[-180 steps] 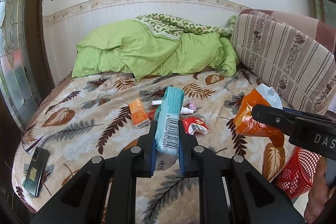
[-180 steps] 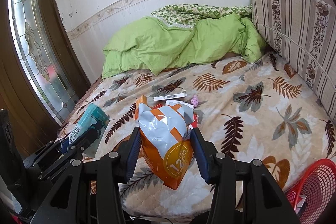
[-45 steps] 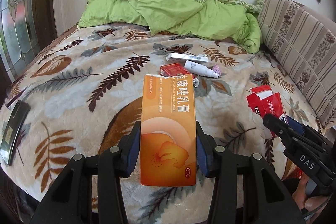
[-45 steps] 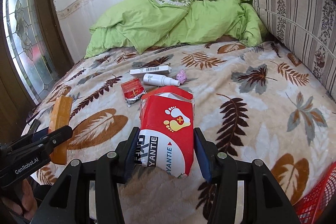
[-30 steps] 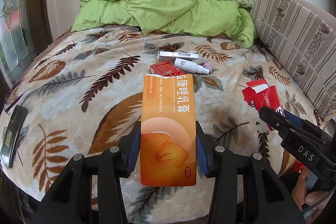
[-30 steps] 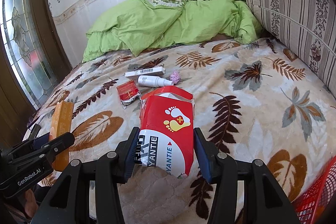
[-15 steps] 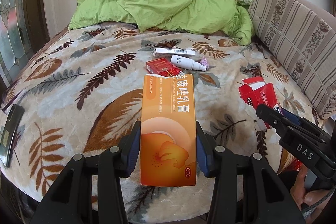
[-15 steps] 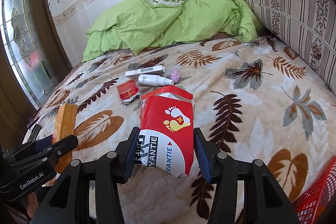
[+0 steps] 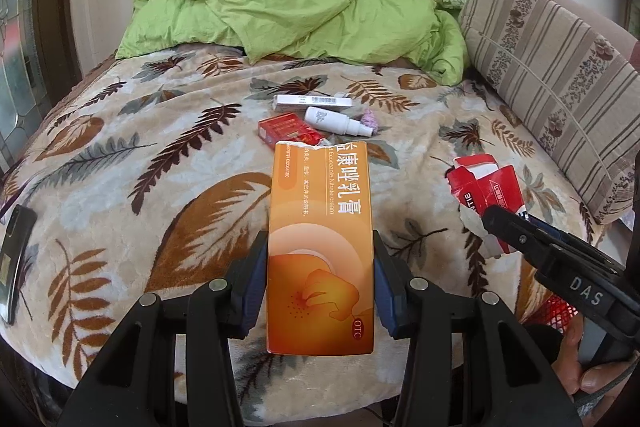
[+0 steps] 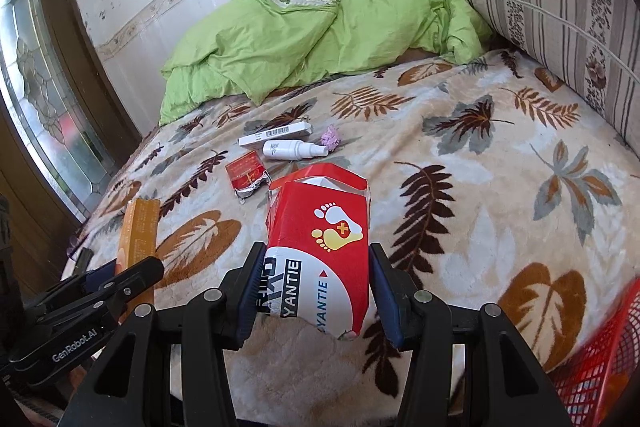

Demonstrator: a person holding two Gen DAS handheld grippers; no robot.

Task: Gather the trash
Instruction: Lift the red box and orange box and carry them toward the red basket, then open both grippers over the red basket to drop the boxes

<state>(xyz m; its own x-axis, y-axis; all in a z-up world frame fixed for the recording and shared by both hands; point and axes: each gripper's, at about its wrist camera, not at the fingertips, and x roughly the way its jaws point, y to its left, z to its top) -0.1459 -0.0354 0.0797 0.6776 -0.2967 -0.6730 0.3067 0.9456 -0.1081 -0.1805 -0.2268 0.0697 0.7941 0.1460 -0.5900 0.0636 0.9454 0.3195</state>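
A torn red cardboard box point(image 10: 324, 247) printed with feet is clamped between the right gripper point(image 10: 318, 291) pads. A red mesh basket point(image 10: 600, 367) is seen near right.

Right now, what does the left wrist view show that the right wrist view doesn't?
Only the left wrist view: the dark phone at the bed's near-left edge, and the printed face of the orange box clamped in the left gripper.

Only the right wrist view: the foot logo on the red box clamped in the right gripper.

Both: white spray bottle, long white box, red packet, red basket.
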